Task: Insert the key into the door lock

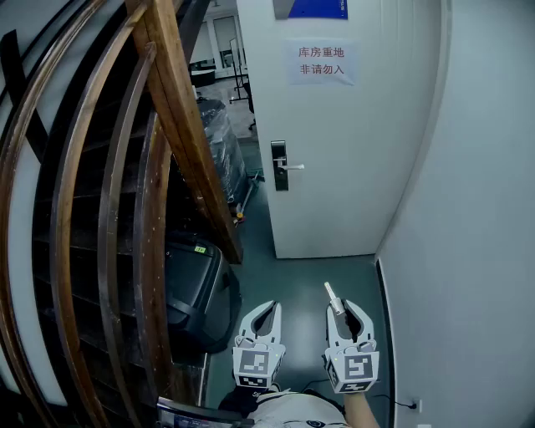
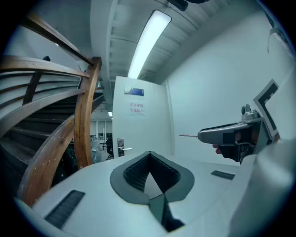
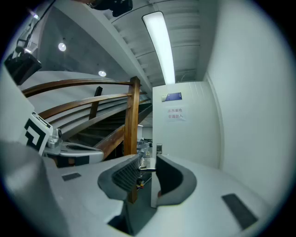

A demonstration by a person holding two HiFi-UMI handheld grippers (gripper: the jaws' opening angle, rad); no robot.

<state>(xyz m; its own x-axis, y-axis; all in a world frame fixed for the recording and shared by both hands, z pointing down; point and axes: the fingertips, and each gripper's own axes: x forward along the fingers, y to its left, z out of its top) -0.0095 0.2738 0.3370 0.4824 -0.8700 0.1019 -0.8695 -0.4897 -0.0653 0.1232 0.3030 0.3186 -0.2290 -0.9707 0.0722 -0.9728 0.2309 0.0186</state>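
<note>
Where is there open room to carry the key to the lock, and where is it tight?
Free: the bare floor before the door, bordered on the right by the wall; nothing stands in front of the lock. Crowded: the left side, where the wooden banister and a black container close in.

The one text that can be read stands on a white paper notice stuck high on the white door: two lines of Chinese characters, 库房重地 above 非请勿入. Just above it a blue plate sits on the door, its print too small to read. A small yellow label on a black case is also illegible. In both gripper views the notice shows only as blurred reddish lines.
</note>
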